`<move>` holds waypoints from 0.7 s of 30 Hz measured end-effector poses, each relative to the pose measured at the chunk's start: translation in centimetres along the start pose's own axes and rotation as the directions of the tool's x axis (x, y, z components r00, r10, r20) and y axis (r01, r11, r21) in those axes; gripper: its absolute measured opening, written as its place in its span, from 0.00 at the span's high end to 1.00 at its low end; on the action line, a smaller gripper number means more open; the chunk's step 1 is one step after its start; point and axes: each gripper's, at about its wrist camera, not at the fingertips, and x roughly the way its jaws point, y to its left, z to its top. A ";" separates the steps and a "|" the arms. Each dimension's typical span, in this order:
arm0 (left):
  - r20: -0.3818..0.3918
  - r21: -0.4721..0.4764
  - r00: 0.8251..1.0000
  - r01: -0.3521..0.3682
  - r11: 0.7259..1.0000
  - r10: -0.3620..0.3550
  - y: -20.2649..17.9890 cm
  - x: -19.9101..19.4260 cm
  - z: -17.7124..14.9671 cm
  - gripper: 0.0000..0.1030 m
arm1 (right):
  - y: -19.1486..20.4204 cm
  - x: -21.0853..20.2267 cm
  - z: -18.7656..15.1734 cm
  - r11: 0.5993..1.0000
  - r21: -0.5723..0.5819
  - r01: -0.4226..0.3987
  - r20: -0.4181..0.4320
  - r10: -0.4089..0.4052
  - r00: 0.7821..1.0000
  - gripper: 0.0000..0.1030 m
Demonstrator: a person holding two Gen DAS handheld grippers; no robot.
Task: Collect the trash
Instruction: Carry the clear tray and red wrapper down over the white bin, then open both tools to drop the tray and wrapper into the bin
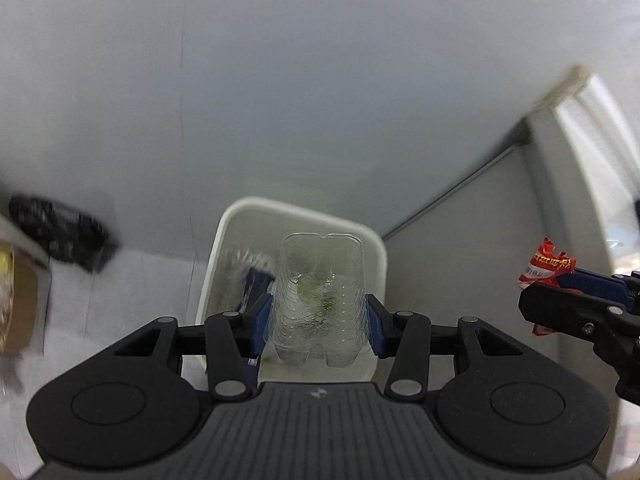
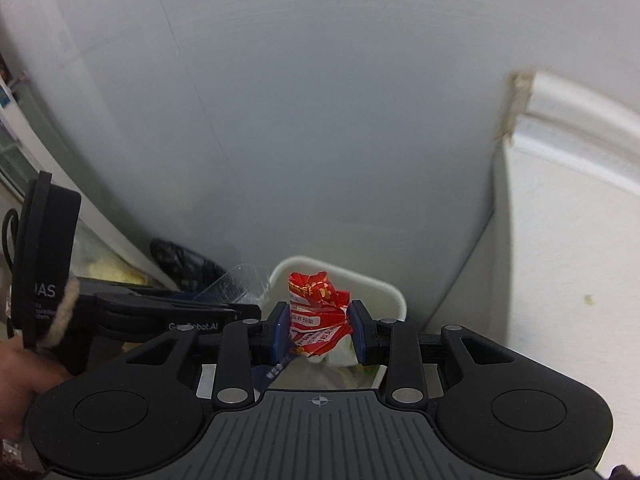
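Pale grey wall [image 1: 320, 80] fills background, corner at right. White rectangular plastic bin [image 1: 218, 264] stands on floor against it, mouth up, likely drop target. Black crumpled bag [image 1: 60, 232] lies left of bin, clear of mouth. Left gripper [image 1: 318, 322] clamps clear ribbed plastic tray [image 1: 320, 300] directly over bin. Right gripper [image 2: 319, 330] pinches crumpled red wrapper [image 2: 316, 304] above bin rim; nothing blocks drop.
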 end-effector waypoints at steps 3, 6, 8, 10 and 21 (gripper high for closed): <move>-0.052 -0.051 0.999 0.009 0.999 -0.011 1.0 1.9 0.0 0.58 | -0.3 2.2 0.6 0.999 0.030 -0.013 -0.061 0.015 0.998 0.70; -0.109 -0.097 0.994 0.003 0.995 -0.013 2.2 3.6 -0.3 0.58 | -0.7 4.5 1.1 0.998 0.066 -0.017 -0.121 0.025 0.992 0.70; -0.137 -0.112 0.990 -0.006 0.994 -0.009 2.7 4.6 -0.5 0.58 | -1.0 5.9 1.3 0.996 0.092 -0.016 -0.160 0.031 0.987 0.70; -0.157 -0.118 0.988 -0.013 0.993 -0.006 3.1 5.2 -0.8 0.57 | -1.1 6.9 1.3 0.994 0.113 -0.006 -0.193 0.028 0.981 0.70; -0.174 -0.083 0.985 -0.022 0.996 0.007 2.5 6.2 -1.2 0.39 | -1.7 9.2 1.8 0.980 0.199 0.013 -0.255 0.039 0.966 0.67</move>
